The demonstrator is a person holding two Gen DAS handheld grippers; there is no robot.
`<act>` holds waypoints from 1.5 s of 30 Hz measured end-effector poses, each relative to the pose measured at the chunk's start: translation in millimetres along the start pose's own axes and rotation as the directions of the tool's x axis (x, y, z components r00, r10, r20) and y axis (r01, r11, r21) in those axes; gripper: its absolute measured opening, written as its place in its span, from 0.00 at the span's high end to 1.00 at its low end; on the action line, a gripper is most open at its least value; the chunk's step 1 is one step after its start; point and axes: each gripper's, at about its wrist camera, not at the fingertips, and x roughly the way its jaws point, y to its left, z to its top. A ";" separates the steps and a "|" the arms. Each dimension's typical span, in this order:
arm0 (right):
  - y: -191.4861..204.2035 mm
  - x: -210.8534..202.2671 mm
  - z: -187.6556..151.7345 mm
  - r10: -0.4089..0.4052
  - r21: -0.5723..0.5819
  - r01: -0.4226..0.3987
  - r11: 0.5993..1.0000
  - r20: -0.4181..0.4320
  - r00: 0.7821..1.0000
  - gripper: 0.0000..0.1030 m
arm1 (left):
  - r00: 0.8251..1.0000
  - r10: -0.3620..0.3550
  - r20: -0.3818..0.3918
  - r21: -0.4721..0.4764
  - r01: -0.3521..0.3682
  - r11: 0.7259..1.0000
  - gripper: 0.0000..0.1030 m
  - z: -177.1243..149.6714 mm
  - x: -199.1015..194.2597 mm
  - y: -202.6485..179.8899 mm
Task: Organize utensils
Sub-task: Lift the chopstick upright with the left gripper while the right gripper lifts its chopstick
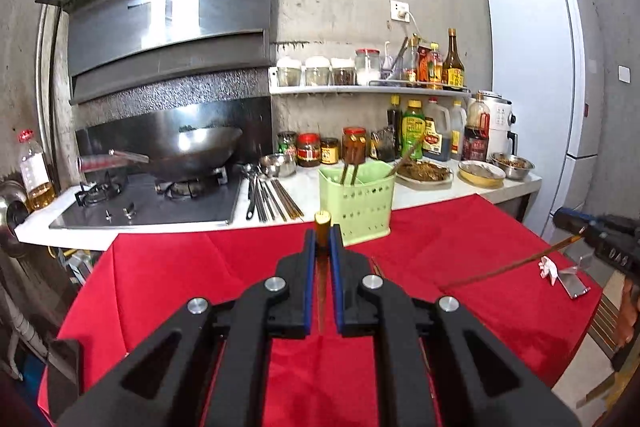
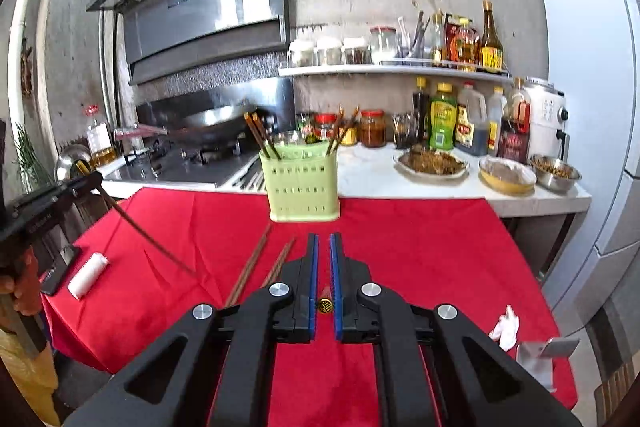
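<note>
Left wrist view: left gripper (image 1: 322, 239) is clamping one chopstick (image 1: 322, 223), right gripper (image 2: 324, 247) clamping another (image 2: 325, 305); both are needing tipping into the green holder (image 1: 356, 203).

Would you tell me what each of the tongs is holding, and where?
Each is shut on one dark wooden chopstick near its gold-capped top: left tongs, chopstick; right tongs, chopstick.

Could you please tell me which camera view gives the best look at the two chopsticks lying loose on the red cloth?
The right wrist view: both loose chopsticks lie in plain sight on the red cloth. In the left wrist view, the left gripper hides nearly all of them.
</note>
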 end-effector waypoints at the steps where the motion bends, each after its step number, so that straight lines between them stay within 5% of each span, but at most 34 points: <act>1: -0.8 -1.1 5.4 0.000 -0.002 0.000 1.000 -0.002 1.000 0.94 | 1.000 -0.001 0.001 0.001 0.001 1.000 0.93 2.4 1.4 0.8; 12: 7.0 38.4 31.2 -0.006 -0.054 0.003 0.999 -0.057 0.998 1.00 | 1.000 0.007 -0.016 -0.042 -0.007 0.999 0.93 2.8 18.4 14.6; 16: 3.7 58.8 15.3 0.017 -0.049 -0.025 0.998 -0.159 0.987 0.96 | 1.000 0.006 0.000 -0.023 -0.006 1.000 0.93 0.9 18.2 11.9; 18: 3.0 68.7 -8.8 0.009 -0.080 -0.029 0.996 -0.244 0.970 0.95 | 1.000 0.007 0.008 -0.019 -0.007 1.000 0.93 -1.9 15.2 9.3; 21: -2.0 86.4 -62.1 0.012 -0.104 -0.059 0.993 -0.406 0.914 0.81 | 1.000 0.008 0.016 -0.016 -0.007 1.000 0.93 -5.7 11.7 7.1; 26: -2.9 105.5 -112.1 -0.011 -0.108 -0.052 0.993 -0.508 0.861 0.79 | 0.999 0.010 0.041 -0.007 -0.009 1.000 0.93 -14.2 5.5 2.1; 31: 3.2 108.6 -118.5 -0.025 -0.130 -0.047 0.990 -0.505 0.863 0.94 | 0.999 0.017 0.046 -0.026 -0.016 1.000 0.93 -17.3 2.5 6.6; 45: 0.7 232.3 -56.8 -0.032 -0.076 -0.006 0.997 -0.499 0.866 0.92 | 0.998 0.010 0.057 -0.034 -0.008 0.999 0.93 -19.2 1.5 10.8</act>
